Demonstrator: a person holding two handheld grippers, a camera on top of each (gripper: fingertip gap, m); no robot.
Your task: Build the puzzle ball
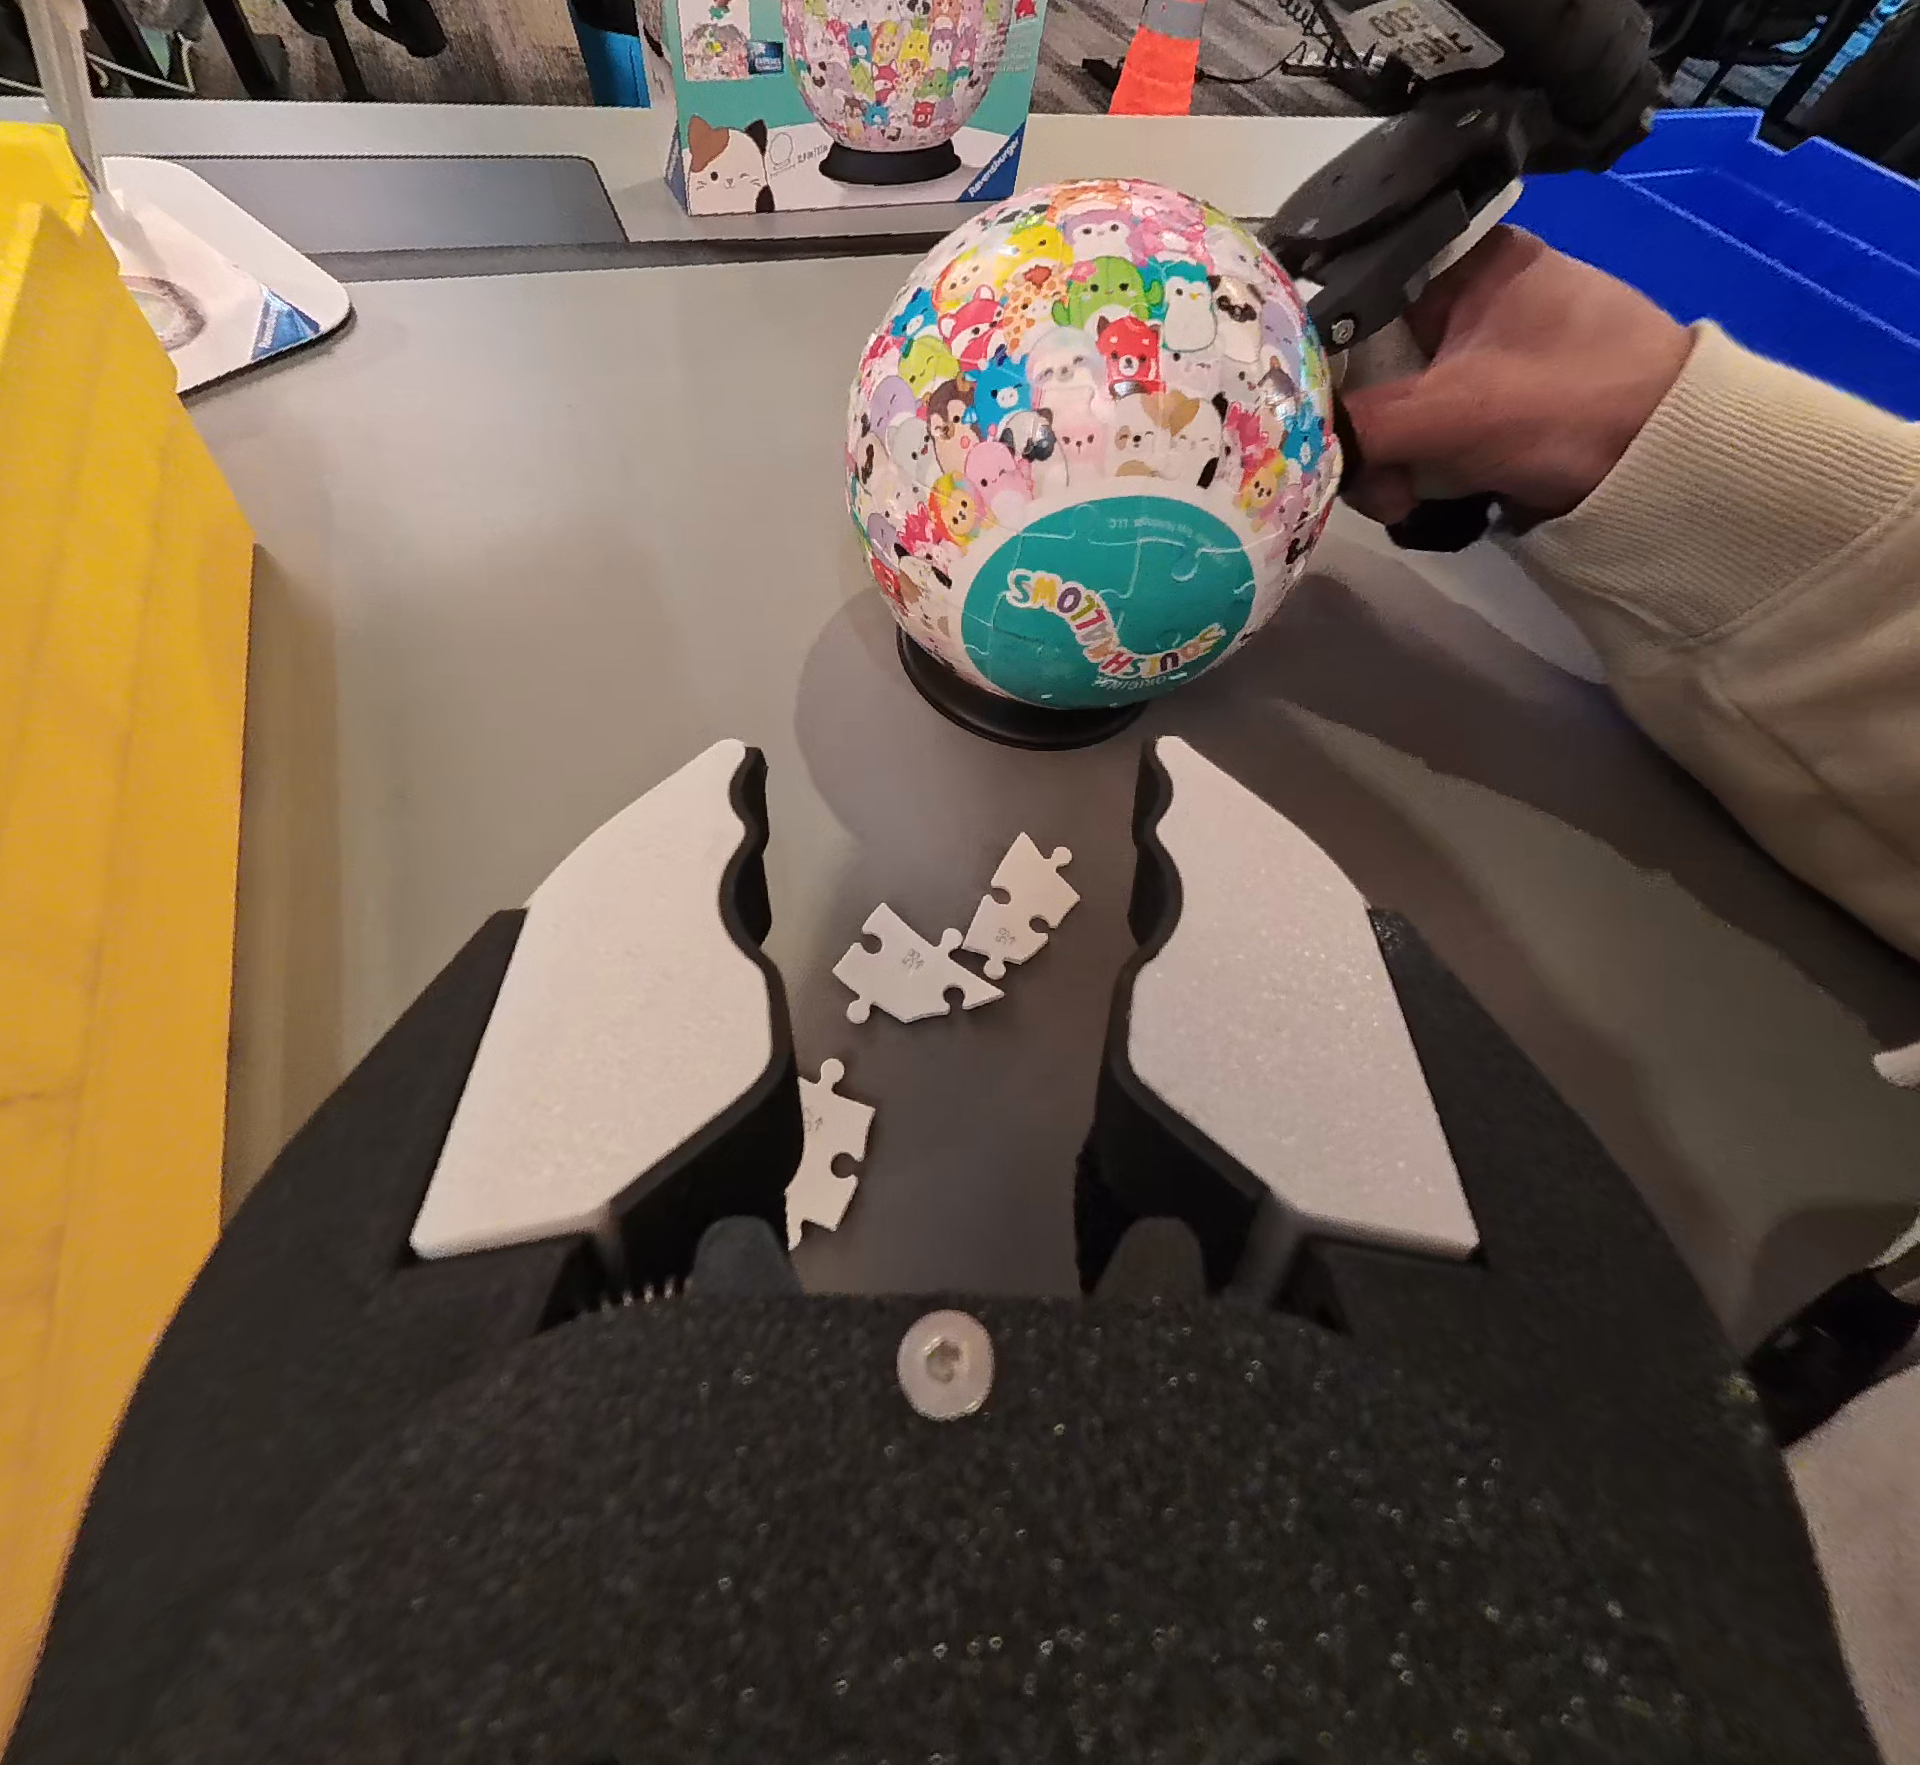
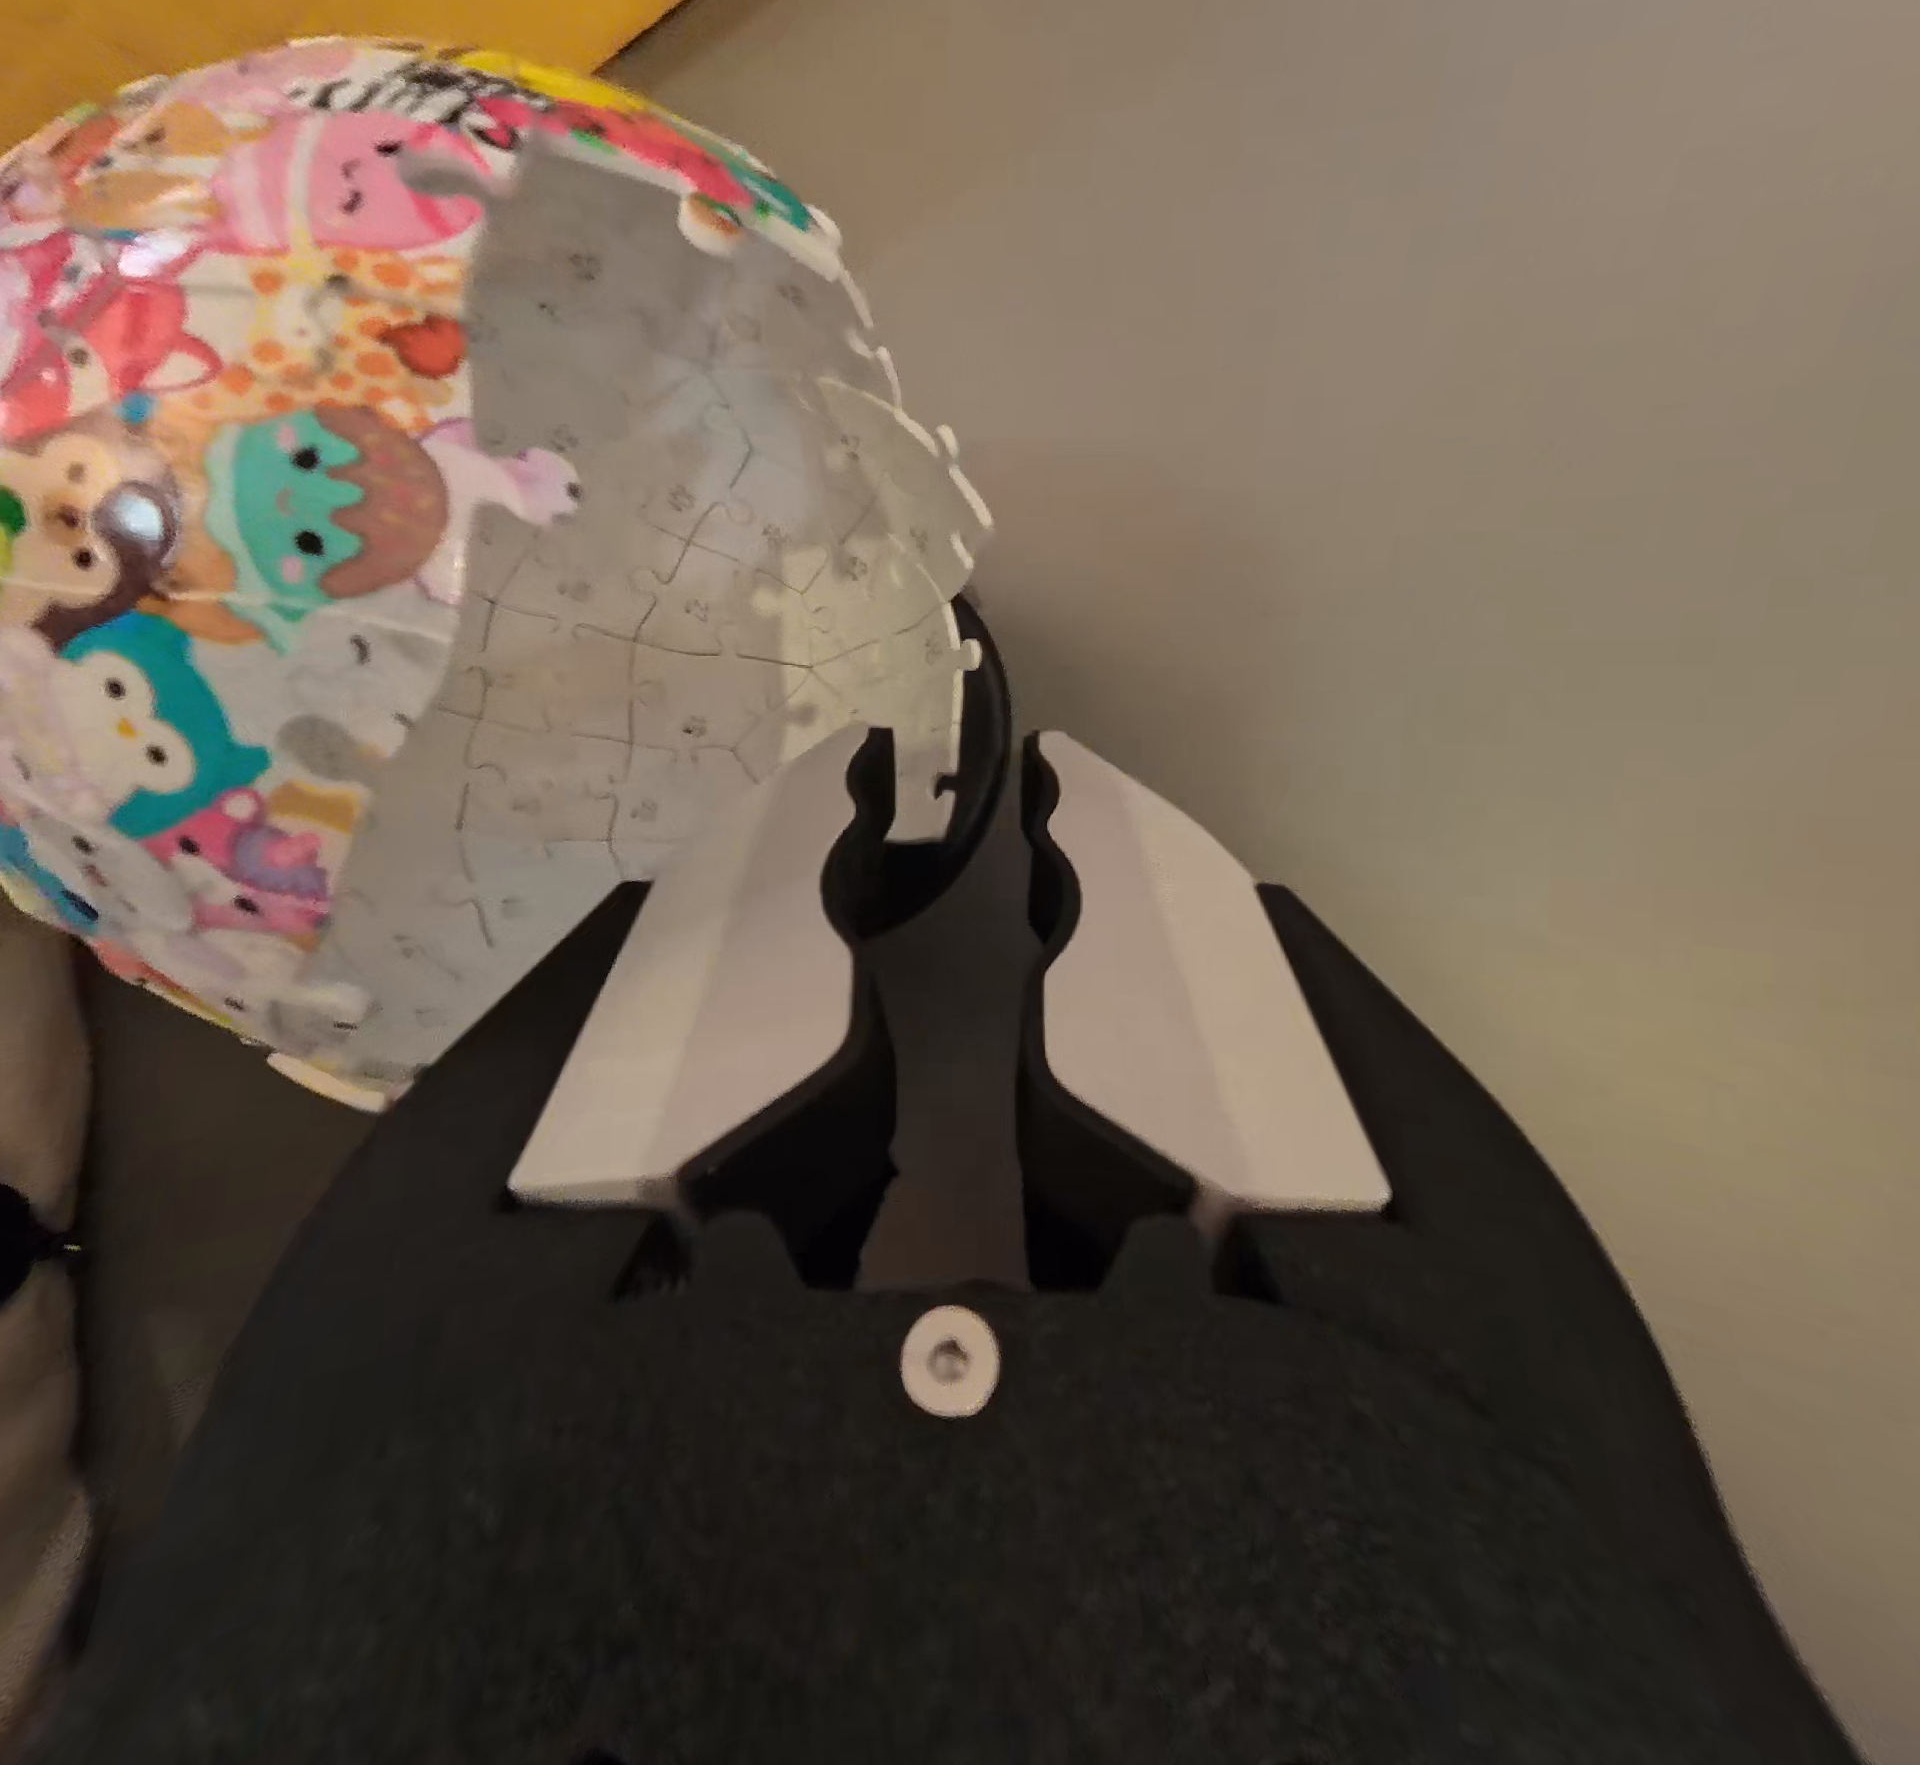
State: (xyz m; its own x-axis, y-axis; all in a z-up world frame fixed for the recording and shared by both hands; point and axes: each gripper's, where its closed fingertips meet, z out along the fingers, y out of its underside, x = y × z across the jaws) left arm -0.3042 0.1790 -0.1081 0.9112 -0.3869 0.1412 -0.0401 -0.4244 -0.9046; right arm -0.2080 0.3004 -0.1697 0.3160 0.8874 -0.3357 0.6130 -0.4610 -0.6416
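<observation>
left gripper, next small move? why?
Probably lower the open left gripper onto the nearest of the loose pieces on the table and pinch it. The ball shows a gap in its shell in the right wrist view, and the right gripper is open beside it.

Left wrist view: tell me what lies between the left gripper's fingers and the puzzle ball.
Bare grey table. The three loose pieces lie between the fingers of the left gripper, short of the ball on its black stand.
</observation>
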